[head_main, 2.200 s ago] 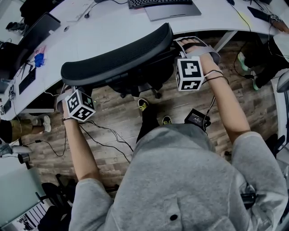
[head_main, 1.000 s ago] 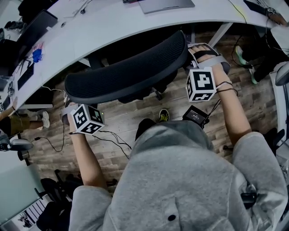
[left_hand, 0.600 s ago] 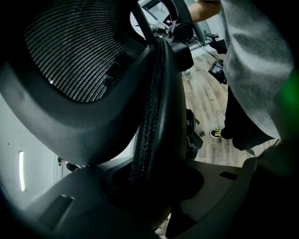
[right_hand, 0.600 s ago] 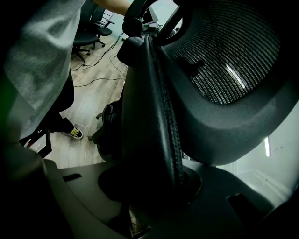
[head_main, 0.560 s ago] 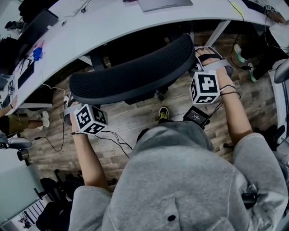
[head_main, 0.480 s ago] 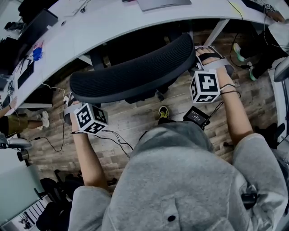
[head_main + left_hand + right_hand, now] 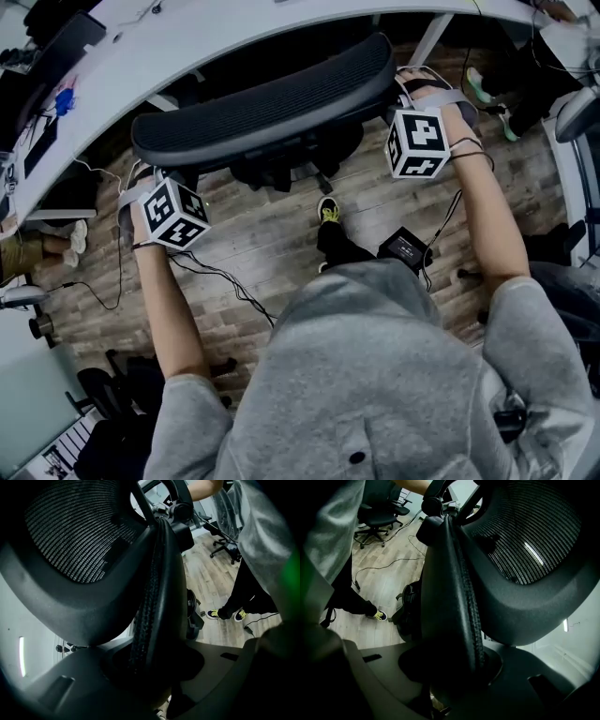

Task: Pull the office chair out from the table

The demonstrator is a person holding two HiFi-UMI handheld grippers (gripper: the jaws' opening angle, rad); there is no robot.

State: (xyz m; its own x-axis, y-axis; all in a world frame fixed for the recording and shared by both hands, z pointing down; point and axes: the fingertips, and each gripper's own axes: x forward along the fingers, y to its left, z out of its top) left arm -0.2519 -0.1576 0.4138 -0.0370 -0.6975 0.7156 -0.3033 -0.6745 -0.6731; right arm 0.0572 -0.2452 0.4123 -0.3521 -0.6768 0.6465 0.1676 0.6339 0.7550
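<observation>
The office chair's black mesh backrest (image 7: 262,103) stands just below the curved white table (image 7: 187,47), with a dark gap between them. My left gripper (image 7: 141,178) is at the backrest's left end and my right gripper (image 7: 405,89) at its right end. In the left gripper view the backrest's padded edge (image 7: 150,620) runs down between the jaws, which are shut on it. The right gripper view shows the opposite edge (image 7: 459,616) clamped the same way. The fingertips themselves are hidden by the chair.
The wooden floor (image 7: 262,234) carries loose cables (image 7: 216,277). A small black box (image 7: 405,248) hangs by my legs, near a yellow-trimmed shoe (image 7: 326,211). Other office chairs stand behind (image 7: 375,517) and at the lower left (image 7: 122,384). A table leg (image 7: 427,37) is close to the right gripper.
The chair's backrest has come further away from the table edge, with both grippers still on its two ends. My feet have shifted back as well.
</observation>
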